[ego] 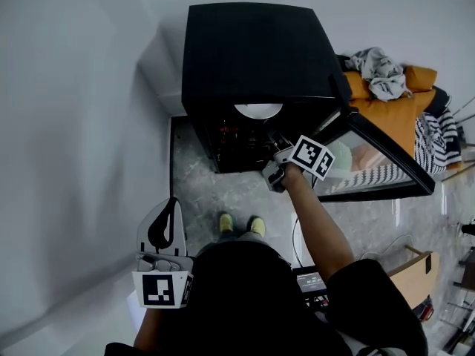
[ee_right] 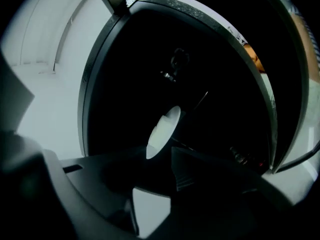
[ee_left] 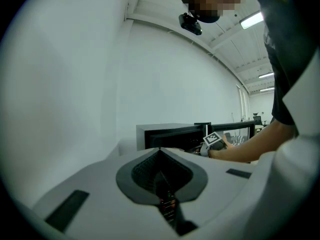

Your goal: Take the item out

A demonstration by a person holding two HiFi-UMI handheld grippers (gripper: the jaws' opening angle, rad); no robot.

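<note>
White wall and grey marbled floor [ego: 223, 191] surround a black box-shaped cabinet [ego: 256, 50], its glass door [ego: 386, 162] swung open.
We hold our right gripper [ego: 274, 148] at the dark opening, jaws spread with nothing gripped. The round white plate [ego: 258, 110] sits inside, ahead of them. Our left gripper [ego: 173, 205] hangs back by the wall, jaws pinched together on nothing.

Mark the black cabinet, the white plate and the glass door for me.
black cabinet [ego: 256, 50], head view, its top panel.
white plate [ego: 258, 110], head view, its rim showing inside the cabinet.
glass door [ego: 371, 170], head view, its glass pane.
</note>
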